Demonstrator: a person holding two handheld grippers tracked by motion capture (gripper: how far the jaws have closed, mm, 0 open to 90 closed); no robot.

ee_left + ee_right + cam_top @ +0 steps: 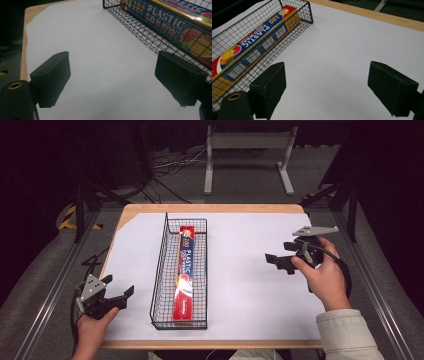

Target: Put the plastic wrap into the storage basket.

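Plastic wrap box (185,272) lies flat in the wire basket (161,265) in the high view, long axis running away from the person — one box, one basket. The left gripper (119,295) sits nearer than the right gripper (274,260). Left gripper view: jaws spread, empty, box to the right. Right gripper view: jaws wide, nothing between them — box off to the left.

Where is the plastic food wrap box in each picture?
High view: the plastic food wrap box lies lengthwise inside the wire basket, left of the table's middle.
Left gripper view: the box is at the top right, behind the basket's mesh.
Right gripper view: the box runs along the upper left, inside the basket.
Shared landmark: the black wire basket around the box.
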